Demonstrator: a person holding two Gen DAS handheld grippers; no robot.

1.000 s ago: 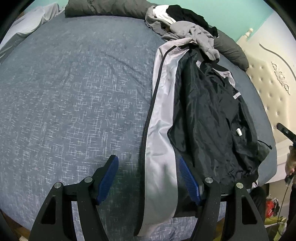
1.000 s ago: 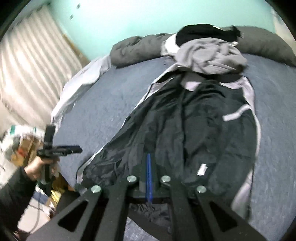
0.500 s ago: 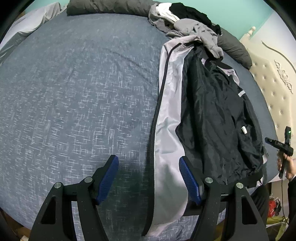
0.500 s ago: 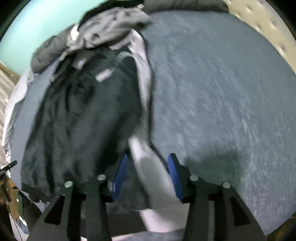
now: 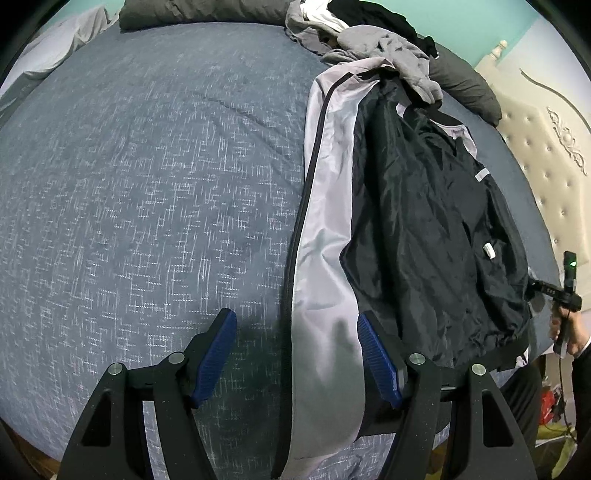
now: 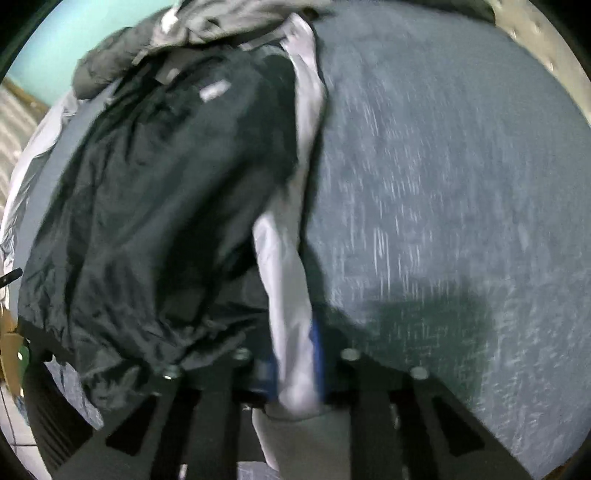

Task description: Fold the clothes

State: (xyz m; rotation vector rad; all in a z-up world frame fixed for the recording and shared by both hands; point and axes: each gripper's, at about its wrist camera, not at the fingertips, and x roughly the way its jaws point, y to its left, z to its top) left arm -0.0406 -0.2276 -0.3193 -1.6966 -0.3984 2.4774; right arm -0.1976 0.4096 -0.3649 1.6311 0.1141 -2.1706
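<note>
A jacket [image 5: 424, 221] with black lining and pale grey outer panels lies opened out on the bed, its front edge with a dark zipper running toward me. My left gripper [image 5: 295, 332] stands open over the grey front panel [image 5: 325, 258] near the hem, nothing between its blue pads. In the right wrist view the jacket [image 6: 159, 192] is blurred. My right gripper [image 6: 295, 365] is shut on the grey edge strip [image 6: 288, 295] of the jacket's other side.
The bed has a blue-grey patterned cover [image 5: 147, 184]. A heap of grey and black clothes [image 5: 369, 33] sits at the far end over the jacket's collar, beside dark pillows [image 5: 465, 88]. A padded headboard [image 5: 546, 147] stands at right. A person's hand [image 5: 569, 328] holds the other gripper.
My right gripper swung across to the jacket's far edge, opened, then shut on the grey strip. The left gripper stayed open, shifting only a little over the grey panel.
</note>
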